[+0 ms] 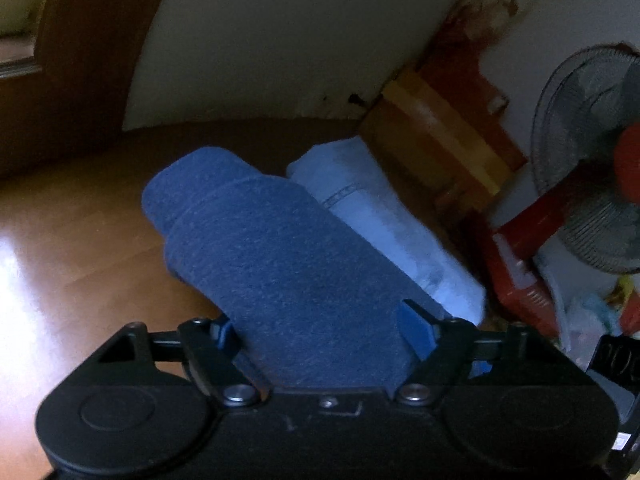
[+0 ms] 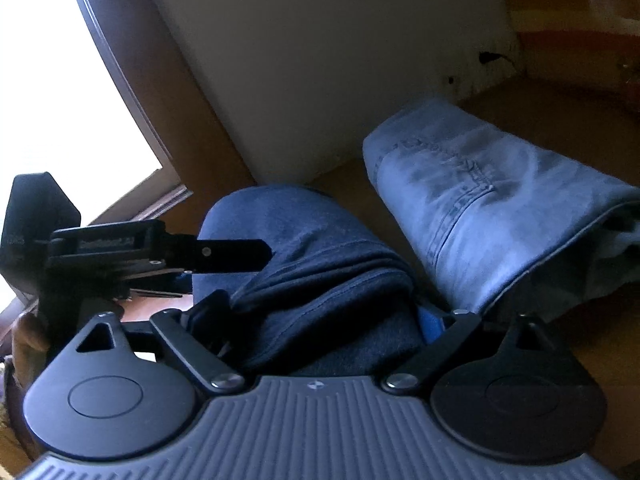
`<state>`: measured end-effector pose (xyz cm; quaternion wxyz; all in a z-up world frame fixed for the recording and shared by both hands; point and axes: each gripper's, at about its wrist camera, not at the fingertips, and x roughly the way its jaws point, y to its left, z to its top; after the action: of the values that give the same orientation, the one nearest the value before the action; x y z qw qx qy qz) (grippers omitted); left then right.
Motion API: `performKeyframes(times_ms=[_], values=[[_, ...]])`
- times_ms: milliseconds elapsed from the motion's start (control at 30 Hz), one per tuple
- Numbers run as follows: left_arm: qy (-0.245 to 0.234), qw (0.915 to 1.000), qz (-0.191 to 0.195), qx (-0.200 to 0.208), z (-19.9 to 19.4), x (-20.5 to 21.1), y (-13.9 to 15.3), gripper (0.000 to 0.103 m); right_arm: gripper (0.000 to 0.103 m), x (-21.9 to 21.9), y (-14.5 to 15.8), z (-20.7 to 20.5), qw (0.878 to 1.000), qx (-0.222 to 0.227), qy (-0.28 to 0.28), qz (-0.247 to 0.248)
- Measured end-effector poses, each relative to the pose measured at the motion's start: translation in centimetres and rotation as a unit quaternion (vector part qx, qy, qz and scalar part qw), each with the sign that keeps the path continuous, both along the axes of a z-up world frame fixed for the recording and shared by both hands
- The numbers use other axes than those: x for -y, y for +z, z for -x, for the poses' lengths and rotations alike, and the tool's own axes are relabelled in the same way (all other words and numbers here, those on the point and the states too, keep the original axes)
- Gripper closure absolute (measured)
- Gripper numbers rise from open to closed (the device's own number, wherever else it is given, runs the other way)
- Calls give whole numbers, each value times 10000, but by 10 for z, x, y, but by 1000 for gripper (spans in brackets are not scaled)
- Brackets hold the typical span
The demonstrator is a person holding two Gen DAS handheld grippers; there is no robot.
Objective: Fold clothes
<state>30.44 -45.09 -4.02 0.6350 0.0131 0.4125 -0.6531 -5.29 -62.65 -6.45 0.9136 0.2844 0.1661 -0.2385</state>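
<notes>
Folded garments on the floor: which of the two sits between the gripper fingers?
The dark navy knit bundle: both grippers straddle it. The pale blue jeans, with visible seam stitching, lie beside it on the floor, outside the jaws.

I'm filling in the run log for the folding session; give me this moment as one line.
stage: stacking folded clothes | left gripper: astride dark blue garment | right gripper: astride same garment | folded jeans: beside it on wooden floor

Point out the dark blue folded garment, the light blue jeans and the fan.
Dark blue folded garment (image 1: 280, 264): left wrist view, its top face.
Light blue jeans (image 2: 480, 208): right wrist view, near the seam.
Fan (image 1: 588, 152): left wrist view, its grille.
</notes>
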Motion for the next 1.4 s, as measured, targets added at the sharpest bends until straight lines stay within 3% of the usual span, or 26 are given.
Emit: performKeyframes(times_ms=[333,633,833,933,1033,1400], values=[[-134,9979,542,321,19,2,44,27,10,-20,42,15,9970,223,-61,737],[-458,9922,954,654,75,84,80,27,10,29,75,52,9902,487,-513,1201],[-507,9943,695,634,94,144,54,26,9,87,67,68,9902,331,-681,1177],[-383,9978,277,471,88,162,20,26,9,114,44,64,9941,134,-598,900],[-261,9987,336,294,83,157,-1,19,7,127,16,58,9959,-88,-471,766],[17,9976,104,685,88,130,15,12,4,129,25,65,9954,-149,-332,891]])
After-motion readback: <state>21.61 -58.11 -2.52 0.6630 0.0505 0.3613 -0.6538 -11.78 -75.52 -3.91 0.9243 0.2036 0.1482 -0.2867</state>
